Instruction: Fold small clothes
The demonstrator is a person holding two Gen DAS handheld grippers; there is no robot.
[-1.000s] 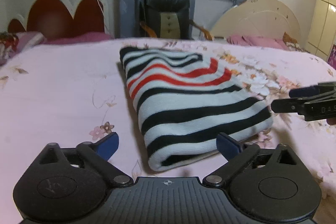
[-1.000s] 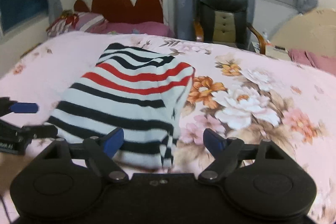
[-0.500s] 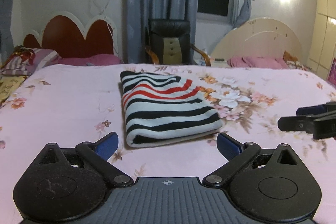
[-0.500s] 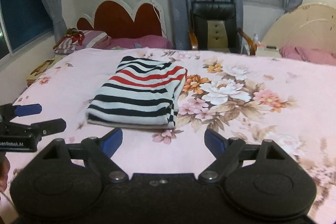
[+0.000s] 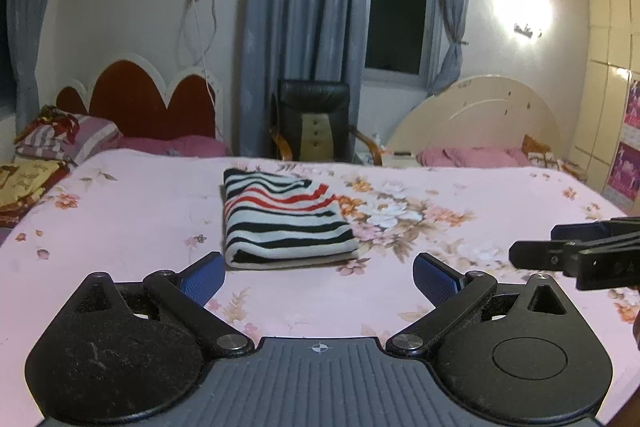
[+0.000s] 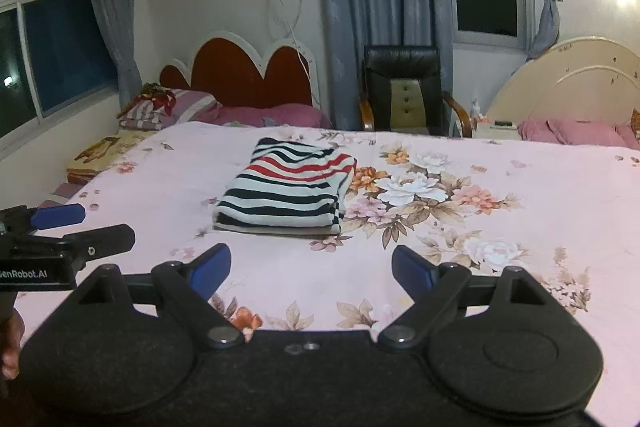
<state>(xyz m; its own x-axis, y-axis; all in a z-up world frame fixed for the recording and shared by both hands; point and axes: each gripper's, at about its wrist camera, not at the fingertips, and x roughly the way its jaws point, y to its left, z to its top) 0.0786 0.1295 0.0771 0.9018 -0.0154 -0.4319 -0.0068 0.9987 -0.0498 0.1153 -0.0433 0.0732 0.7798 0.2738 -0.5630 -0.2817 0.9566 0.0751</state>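
A home bedroom: a bed under a pink floral sheet, a scalloped red headboard, pillows, grey curtains, a far window, and a lit wall lamp.

Striped garment, white with black and red bands, folded into a flat rectangle, lying mid-bed on the floral sheet.

right tongs cut off at frame edge, striped pillow details unclear
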